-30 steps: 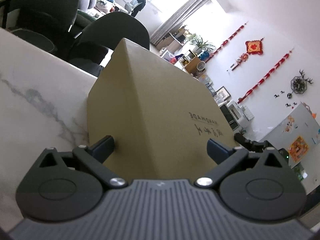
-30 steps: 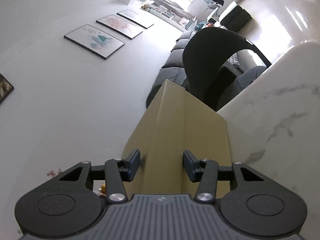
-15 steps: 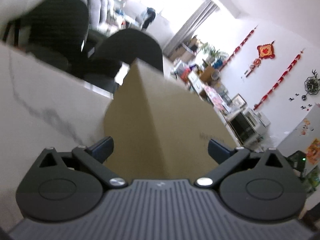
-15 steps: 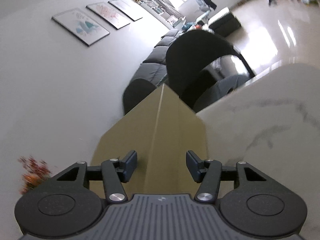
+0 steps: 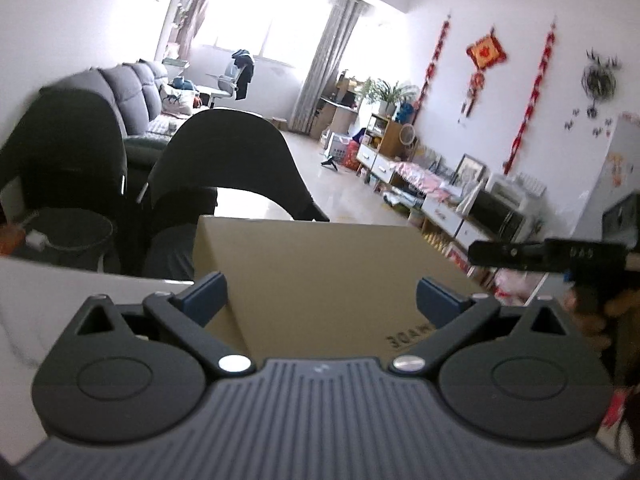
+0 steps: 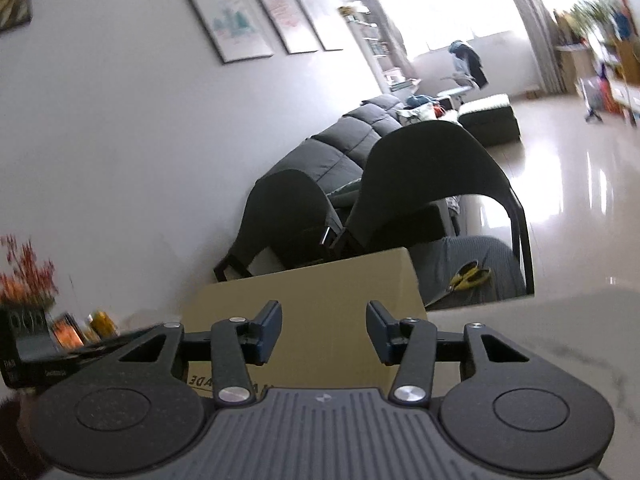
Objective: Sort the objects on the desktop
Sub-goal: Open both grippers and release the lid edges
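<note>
the left tongs (image 5: 322,298) stand wide and the right tongs (image 6: 324,330) stand narrower, its jaws having just closed a little; neither pair visibly presses on anything, and only the box's face shows in each gap. a second ago both views were rolled hard over, so the room leaned and the box showed a corner ridge; now both are level and sit higher, looking across the box's top. my reading is that the tongs have squared up to the box, and the sorting itself has not yet begun. the white marble-patterned tabletop (image 5: 60,292), smooth, glossy and veined in grey, carries the plain brown rectangular cardboard box (image 5: 320,256), which lies flat just ahead of both pairs, matte with crisp folded edges. two black curved-back chairs (image 5: 228,152) stand beyond the table's far edge. dark printed lettering (image 5: 404,338) sits upside down on the box's near end.
</note>
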Available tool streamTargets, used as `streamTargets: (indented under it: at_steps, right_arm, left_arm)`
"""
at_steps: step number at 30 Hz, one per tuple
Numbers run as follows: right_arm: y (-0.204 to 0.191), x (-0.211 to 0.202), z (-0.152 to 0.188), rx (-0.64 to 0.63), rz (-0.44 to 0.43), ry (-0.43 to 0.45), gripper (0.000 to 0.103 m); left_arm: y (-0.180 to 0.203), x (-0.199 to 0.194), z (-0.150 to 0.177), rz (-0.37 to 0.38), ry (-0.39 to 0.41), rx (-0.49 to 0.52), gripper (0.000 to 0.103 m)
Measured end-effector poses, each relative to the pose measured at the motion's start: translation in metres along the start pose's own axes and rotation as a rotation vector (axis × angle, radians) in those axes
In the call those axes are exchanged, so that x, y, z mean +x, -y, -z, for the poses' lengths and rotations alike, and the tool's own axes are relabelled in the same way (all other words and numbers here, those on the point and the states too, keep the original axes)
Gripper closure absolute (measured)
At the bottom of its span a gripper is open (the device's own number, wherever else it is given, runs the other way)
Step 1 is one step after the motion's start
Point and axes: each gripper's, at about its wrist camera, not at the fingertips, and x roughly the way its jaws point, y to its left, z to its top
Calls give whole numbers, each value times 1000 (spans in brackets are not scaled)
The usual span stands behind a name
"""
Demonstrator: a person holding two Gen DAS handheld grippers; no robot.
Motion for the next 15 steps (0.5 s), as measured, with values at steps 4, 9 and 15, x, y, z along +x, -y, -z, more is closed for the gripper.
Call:
streamTargets:
  at_steps: [4, 9, 15]
  right_arm:
    - [-14, 14, -2, -101, 28, -32, 52]
    - [-20, 29, 3, -163, 56, -65, 52]
    - [-17, 35, 8, -181, 60, -74, 52]
  left_arm:
    - [-1, 1, 1, 4, -1, 43, 2]
    - [-3, -7, -2, 65, 70, 48, 2]
    - [2, 7, -2, 101, 10, 83, 2]
